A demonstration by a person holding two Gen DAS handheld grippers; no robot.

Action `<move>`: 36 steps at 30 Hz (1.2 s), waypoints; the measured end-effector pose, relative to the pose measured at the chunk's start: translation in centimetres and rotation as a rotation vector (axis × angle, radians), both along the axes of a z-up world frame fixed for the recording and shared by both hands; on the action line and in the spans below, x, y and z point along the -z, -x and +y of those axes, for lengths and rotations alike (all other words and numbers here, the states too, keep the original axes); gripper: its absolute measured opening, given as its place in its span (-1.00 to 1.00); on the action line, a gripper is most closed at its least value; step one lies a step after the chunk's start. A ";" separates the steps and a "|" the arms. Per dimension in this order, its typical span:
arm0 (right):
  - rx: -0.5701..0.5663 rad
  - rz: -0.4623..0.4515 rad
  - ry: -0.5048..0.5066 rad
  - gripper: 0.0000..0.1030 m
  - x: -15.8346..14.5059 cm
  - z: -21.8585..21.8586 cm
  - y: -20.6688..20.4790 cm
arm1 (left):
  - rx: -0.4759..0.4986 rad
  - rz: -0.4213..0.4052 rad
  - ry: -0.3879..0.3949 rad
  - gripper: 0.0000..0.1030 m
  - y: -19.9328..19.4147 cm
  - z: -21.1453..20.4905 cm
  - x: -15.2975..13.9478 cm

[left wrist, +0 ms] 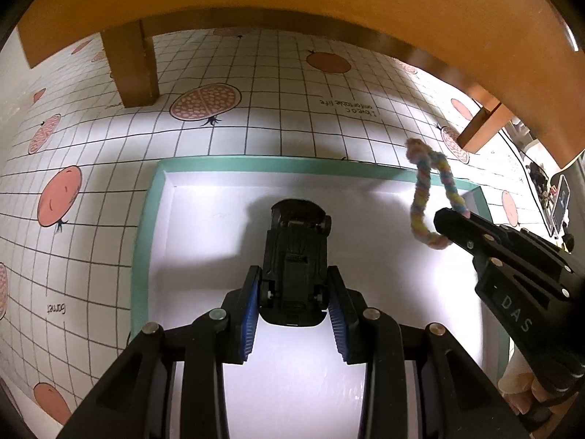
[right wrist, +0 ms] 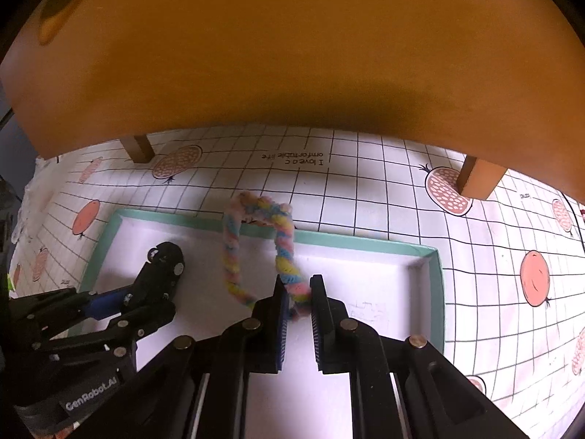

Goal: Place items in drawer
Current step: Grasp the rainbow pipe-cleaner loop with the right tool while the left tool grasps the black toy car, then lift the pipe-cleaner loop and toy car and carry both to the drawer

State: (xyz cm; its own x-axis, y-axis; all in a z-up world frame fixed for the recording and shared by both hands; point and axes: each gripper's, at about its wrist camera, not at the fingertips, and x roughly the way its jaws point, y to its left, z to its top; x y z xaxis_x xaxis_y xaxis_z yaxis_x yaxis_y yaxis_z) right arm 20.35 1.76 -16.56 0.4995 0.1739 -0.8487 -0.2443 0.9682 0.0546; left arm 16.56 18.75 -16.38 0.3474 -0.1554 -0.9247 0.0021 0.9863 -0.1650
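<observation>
Both items are being held over the drawer [left wrist: 146,241]; neither is judged released yet, so the placing step is counted as in progress, not done.

Nearest, in the left wrist view: the toy car [left wrist: 294,259] is being gripped by the left gripper [left wrist: 294,292], underside up, blue pads [left wrist: 248,314] pressed against its rear wheels. The jaws are being kept about a car's width apart, closed on the body. The car's nose is being pointed toward the far wall of the drawer, above the white floor. Contact with the floor cannot be told.

Beside it, the pastel twisted cord [right wrist: 256,252] is being pinched at one end by the right gripper [right wrist: 297,292], jaws nearly closed on it. The loop is being held up over the far rim; its free end is hanging above the floor.

Left to do, as judged: lower both, open both grippers, withdraw. Closing the drawer may also be needed.

Farther out: a patterned grid cloth [right wrist: 365,197] under the drawer, then a wooden table [right wrist: 292,55] on legs overhead.

Hidden: the near drawer wall is being blocked by the grippers; nothing else is showing on the visible floor. Clutter at the right edge of the left view is too small to identify.
</observation>
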 end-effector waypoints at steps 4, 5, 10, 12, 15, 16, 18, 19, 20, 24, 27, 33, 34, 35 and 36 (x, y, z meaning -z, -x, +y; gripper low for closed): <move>0.003 0.000 0.000 -0.76 -0.5 0.0 0.5 | -0.007 -0.008 -0.002 -0.32 0.4 0.5 -0.7; 0.005 0.000 -0.003 -0.76 -0.6 0.1 0.6 | -0.011 -0.012 -0.001 -0.32 0.5 0.6 -1.0; 0.003 -0.016 0.000 -0.76 -1.3 0.2 1.4 | -0.017 -0.020 -0.001 -0.32 1.1 0.9 -1.6; 0.002 -0.024 0.000 -0.76 -1.7 0.2 1.8 | -0.017 -0.023 0.002 -0.32 1.3 0.8 -1.8; 0.004 -0.035 -0.004 -0.76 -2.2 0.1 2.2 | -0.014 -0.033 0.000 -0.32 1.5 0.8 -2.3; 0.005 -0.038 -0.006 -0.76 -2.4 0.0 2.4 | -0.013 -0.036 0.000 -0.32 1.6 0.8 -2.5; 0.011 -0.046 -0.012 -0.76 -2.8 -0.2 2.7 | -0.012 -0.044 -0.001 -0.32 1.6 0.7 -2.9; 0.015 -0.048 -0.015 -0.76 -2.9 -0.3 2.8 | -0.012 -0.049 -0.001 -0.32 1.7 0.7 -3.2; 0.021 -0.049 -0.021 -0.76 -3.0 -0.4 2.9 | -0.011 -0.054 -0.001 -0.32 1.7 0.7 -3.6; 0.046 -0.063 -0.041 -0.76 -3.8 -1.0 3.3 | -0.005 -0.080 0.001 -0.32 1.9 0.7 -4.9; 0.065 -0.074 -0.061 -0.76 -4.4 -1.3 3.6 | 0.001 -0.102 0.005 -0.32 2.0 0.6 -6.0; 0.084 -0.105 -0.075 -0.76 -6.2 -1.4 4.6 | 0.021 -0.155 0.018 -0.32 2.3 0.2 -8.5; 0.085 -0.112 -0.074 -0.76 -6.5 -1.4 4.8 | 0.024 -0.164 0.021 -0.32 2.2 0.1 -8.9; 0.086 -0.119 -0.076 -0.76 -6.9 -1.4 5.0 | 0.027 -0.174 0.024 -0.32 2.3 0.0 -9.5; 0.086 -0.124 -0.076 -0.76 -7.2 -1.3 5.2 | 0.029 -0.183 0.027 -0.32 2.3 -0.1 -9.9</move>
State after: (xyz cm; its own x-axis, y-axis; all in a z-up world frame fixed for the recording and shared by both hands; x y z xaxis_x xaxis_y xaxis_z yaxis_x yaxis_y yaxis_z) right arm 15.14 0.44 -9.31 0.6153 0.1873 -0.7657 -0.1697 0.9801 0.1033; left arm 14.25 18.67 -6.52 0.5043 -0.1919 -0.8420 0.0628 0.9806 -0.1858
